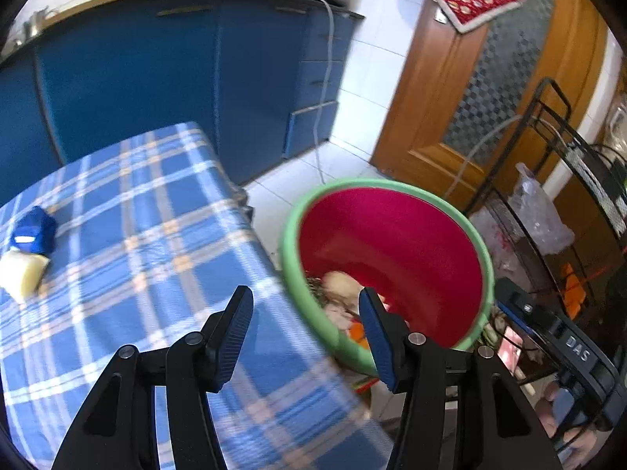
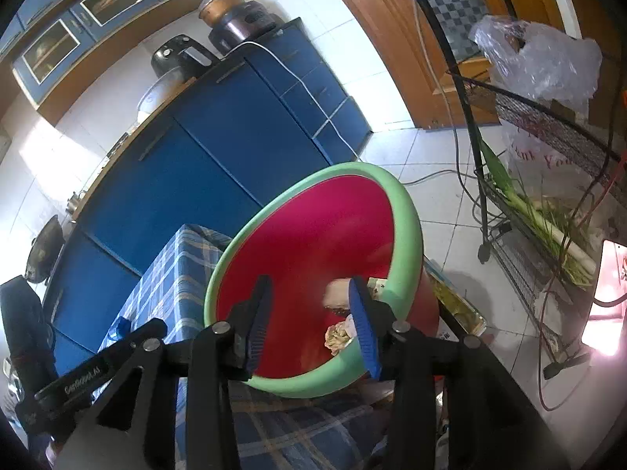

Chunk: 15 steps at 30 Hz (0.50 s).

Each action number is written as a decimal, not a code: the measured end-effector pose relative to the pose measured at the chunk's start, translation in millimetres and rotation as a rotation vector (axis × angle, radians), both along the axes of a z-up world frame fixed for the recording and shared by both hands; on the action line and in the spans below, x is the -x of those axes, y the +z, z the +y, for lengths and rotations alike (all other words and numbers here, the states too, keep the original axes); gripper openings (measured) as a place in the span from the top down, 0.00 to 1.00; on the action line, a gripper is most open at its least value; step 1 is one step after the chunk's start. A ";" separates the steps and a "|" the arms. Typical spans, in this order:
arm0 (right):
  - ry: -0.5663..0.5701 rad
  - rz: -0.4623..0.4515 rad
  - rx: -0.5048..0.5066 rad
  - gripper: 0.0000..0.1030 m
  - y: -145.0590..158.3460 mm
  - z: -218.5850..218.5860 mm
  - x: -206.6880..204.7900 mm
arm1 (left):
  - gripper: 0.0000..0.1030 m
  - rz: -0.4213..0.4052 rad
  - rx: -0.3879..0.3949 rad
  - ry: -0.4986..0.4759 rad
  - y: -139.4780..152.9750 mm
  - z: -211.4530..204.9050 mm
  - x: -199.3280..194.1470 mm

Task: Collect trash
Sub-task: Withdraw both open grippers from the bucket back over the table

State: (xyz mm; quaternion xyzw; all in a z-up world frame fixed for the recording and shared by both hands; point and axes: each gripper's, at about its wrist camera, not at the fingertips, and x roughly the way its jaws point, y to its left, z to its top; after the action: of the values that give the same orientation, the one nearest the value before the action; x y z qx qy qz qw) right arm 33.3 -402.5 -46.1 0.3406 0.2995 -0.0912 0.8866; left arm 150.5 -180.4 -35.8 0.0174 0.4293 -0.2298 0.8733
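Note:
A red bin with a green rim (image 1: 392, 185) stands beside the table, tilted toward me. Crumpled pale trash (image 1: 343, 282) lies at its bottom. My left gripper (image 1: 305, 293) hangs open over the table's corner next to the bin, with nothing between its fingers. A blue wrapper (image 1: 33, 231) and a pale yellow piece (image 1: 23, 274) lie on the plaid tablecloth (image 1: 156, 215) at the far left. My right gripper (image 2: 310, 282) is open above the bin's (image 2: 407, 215) mouth. Scraps of trash (image 2: 337, 335) sit inside, just past its right finger, and nothing is held.
Blue cabinets (image 1: 137, 78) with pots on top stand behind the table. A wooden door (image 1: 439, 109) is at the back right. A black wire rack (image 2: 548, 180) with plastic bags and leeks stands right of the bin. Cables cross the white tile floor (image 2: 443, 203).

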 end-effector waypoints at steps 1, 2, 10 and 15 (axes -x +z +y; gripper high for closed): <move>0.005 -0.004 0.006 0.53 3.1 2.5 0.8 | 0.44 -0.005 0.000 0.012 1.4 5.1 -1.1; 0.010 -0.008 0.010 0.51 5.1 3.9 1.5 | 0.44 -0.012 0.000 0.033 3.9 13.1 -2.7; 0.053 -0.018 0.053 0.45 22.1 22.4 3.8 | 0.44 -0.040 -0.010 0.186 11.4 71.3 -27.5; 0.069 -0.017 0.068 0.41 27.7 30.7 3.5 | 0.44 -0.052 -0.033 0.297 10.4 111.6 -54.1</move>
State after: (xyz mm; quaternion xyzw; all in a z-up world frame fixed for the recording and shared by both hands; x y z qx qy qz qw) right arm 29.7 -371.8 -18.4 0.3003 0.3004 -0.0678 0.9028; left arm 204.6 -68.8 -25.4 -0.0261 0.4079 -0.0905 0.9082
